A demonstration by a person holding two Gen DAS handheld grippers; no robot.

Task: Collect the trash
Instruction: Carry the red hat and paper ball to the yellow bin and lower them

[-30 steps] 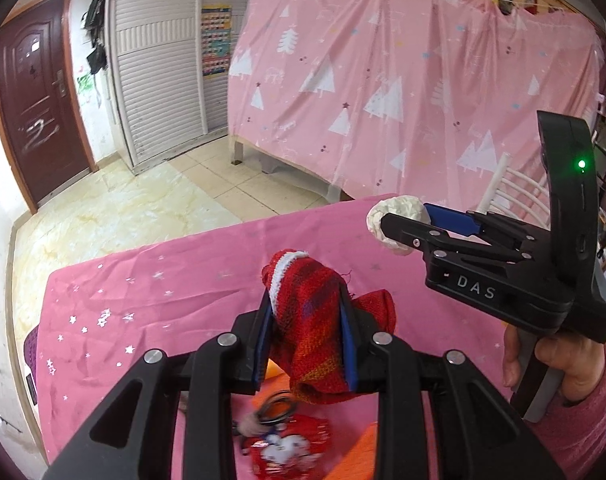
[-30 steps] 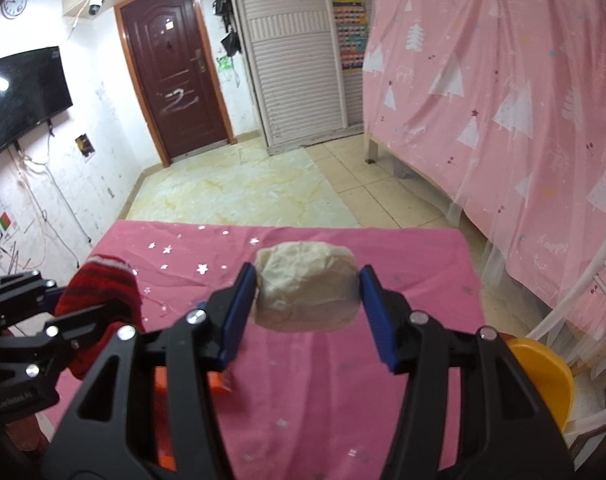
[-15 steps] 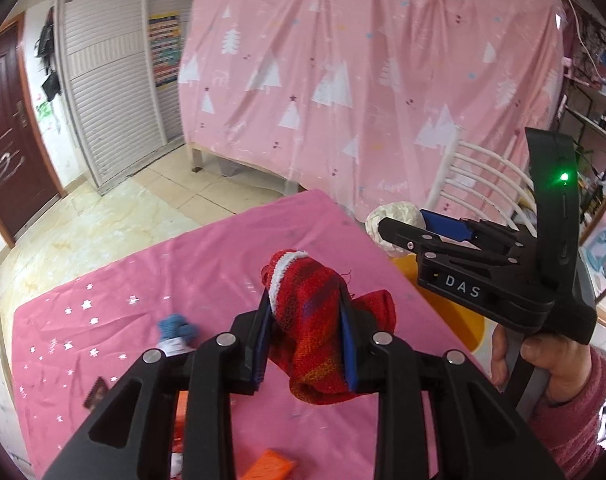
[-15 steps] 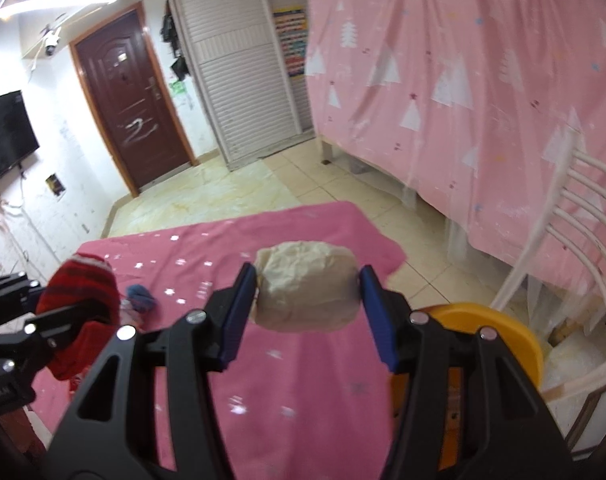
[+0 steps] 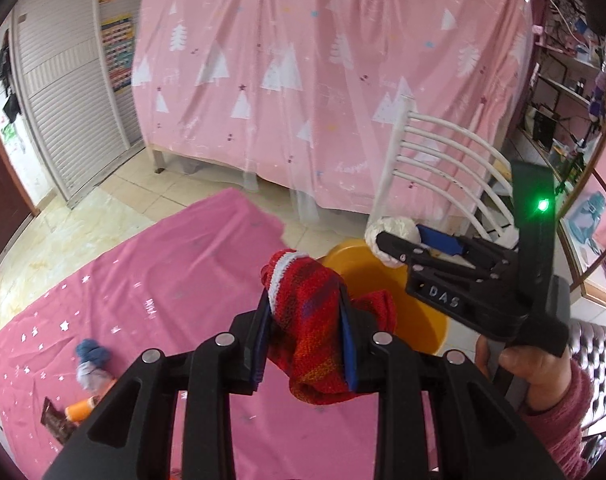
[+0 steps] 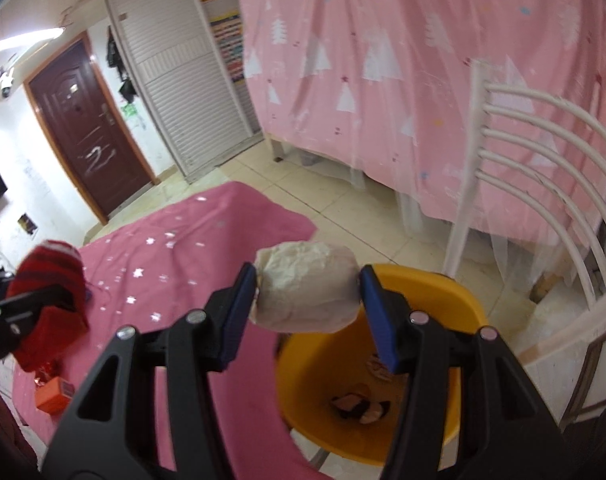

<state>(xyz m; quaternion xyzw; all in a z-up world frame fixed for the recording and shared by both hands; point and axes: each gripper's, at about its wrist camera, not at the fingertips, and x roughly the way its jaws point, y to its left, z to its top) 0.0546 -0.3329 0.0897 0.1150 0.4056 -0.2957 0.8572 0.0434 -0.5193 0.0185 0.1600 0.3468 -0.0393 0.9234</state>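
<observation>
- While both hands have swung rightward since a second ago, the left gripper (image 5: 306,332) stays clamped on the red knitted sock (image 5: 309,320), now above the table's right edge.
- Right gripper (image 6: 307,294) keeps squeezing the crumpled paper wad (image 6: 307,286), now over the yellow bin (image 6: 459,412), which was barely in view before.
- Pink tablecloth (image 5: 163,280) has slid leftward in both views.

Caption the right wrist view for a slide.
Right gripper holds a crumpled white paper wad above the round yellow plastic bin.
</observation>
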